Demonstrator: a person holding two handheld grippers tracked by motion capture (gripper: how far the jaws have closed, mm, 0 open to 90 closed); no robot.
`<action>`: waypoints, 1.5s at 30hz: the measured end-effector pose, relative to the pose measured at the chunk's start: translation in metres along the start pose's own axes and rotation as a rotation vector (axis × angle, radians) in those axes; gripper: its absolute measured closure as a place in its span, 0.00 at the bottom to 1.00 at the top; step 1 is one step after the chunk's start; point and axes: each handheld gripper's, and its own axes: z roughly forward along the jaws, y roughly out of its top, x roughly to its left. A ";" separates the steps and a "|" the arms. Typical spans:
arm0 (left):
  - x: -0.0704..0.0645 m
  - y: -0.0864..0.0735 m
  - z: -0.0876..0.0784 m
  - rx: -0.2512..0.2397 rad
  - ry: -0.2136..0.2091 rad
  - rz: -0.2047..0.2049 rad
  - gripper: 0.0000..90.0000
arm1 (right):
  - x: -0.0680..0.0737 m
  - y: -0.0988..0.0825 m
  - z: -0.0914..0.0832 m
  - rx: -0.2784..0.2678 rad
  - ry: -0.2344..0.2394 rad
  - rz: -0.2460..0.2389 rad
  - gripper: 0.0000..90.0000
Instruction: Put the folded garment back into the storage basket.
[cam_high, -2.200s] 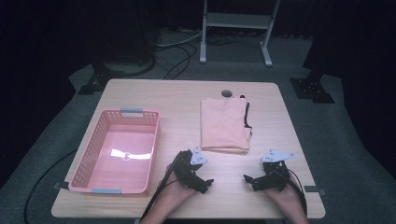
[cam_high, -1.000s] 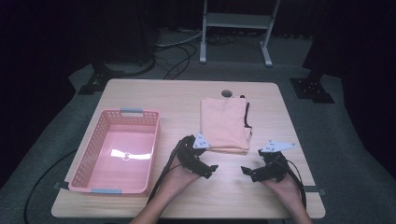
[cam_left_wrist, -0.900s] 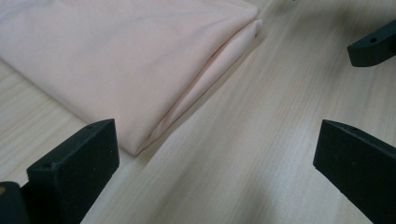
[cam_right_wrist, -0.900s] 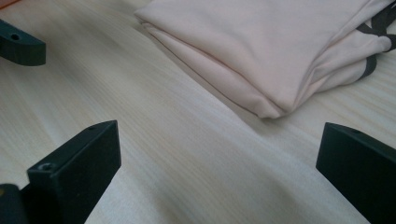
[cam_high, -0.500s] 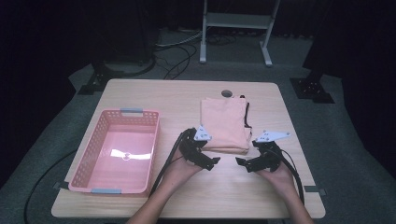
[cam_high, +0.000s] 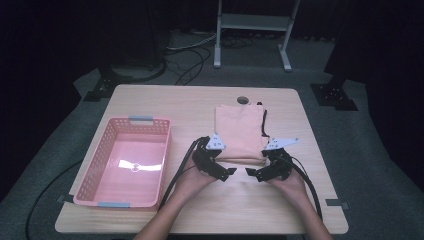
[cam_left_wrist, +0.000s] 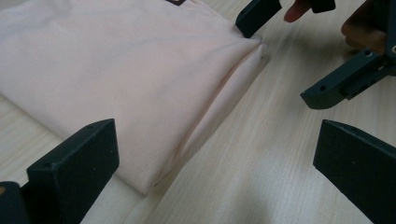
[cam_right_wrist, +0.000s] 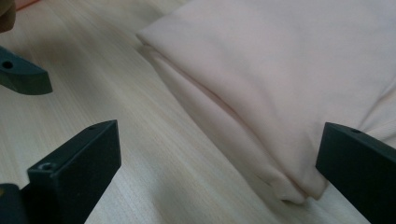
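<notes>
Peach folded cloth (cam_high: 239, 131), pink basket (cam_high: 93, 172), pale wood-grain table (cam_high: 165, 102), black fingers (cam_left_wrist: 74, 163)

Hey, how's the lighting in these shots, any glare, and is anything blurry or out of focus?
High view: the table is lit and its surroundings are dark, with a white glare patch on the floor of the pink basket. Left gripper view: the folded peach cloth is fairly sharp, while the near black fingers look soft. Right gripper view: the cloth's far part washes out pale, and its fingers are soft too.

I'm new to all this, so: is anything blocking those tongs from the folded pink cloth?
Nothing visible. Both the left tongs and right tongs sit open at the near edge of the folded pink cloth, with bare table between.
</notes>
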 end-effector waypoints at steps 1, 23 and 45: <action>0.001 -0.001 0.002 0.005 -0.009 -0.005 0.00 | -0.001 -0.001 0.003 0.012 0.009 0.000 0.00; 0.001 -0.009 0.015 0.139 -0.085 -0.025 0.00 | 0.008 -0.003 0.002 0.058 0.024 0.005 0.00; -0.024 -0.020 -0.002 0.166 -0.103 -0.028 0.00 | 0.031 -0.020 -0.013 0.063 0.093 0.009 0.00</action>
